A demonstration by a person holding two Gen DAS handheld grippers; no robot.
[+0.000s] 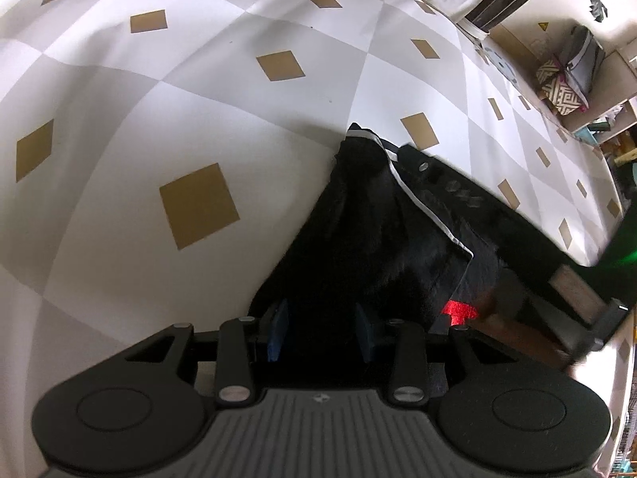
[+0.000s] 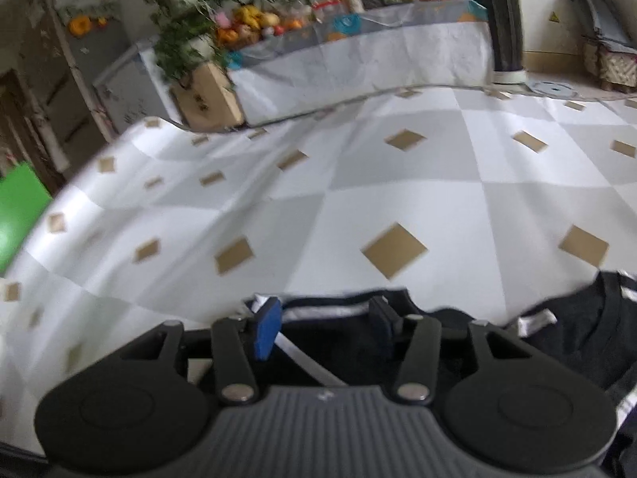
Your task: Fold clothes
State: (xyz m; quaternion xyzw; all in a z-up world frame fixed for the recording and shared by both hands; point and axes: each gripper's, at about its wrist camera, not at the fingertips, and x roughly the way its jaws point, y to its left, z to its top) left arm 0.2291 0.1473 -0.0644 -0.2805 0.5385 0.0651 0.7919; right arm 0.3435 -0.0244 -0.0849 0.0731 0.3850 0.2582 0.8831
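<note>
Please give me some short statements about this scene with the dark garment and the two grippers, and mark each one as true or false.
1. The garment is black with white trim. True.
2. The surface under the garment is plain green. False: it is white and grey check with tan diamonds.
3. The pads of the right gripper are pressed together. False: they stand apart, with the striped edge of the garment between them.
4. A table with fruit stands behind the patterned surface in the right wrist view. True.
5. The garment has round buttons. True.
6. The left gripper points at the ceiling. False: it points down at the garment.
</note>
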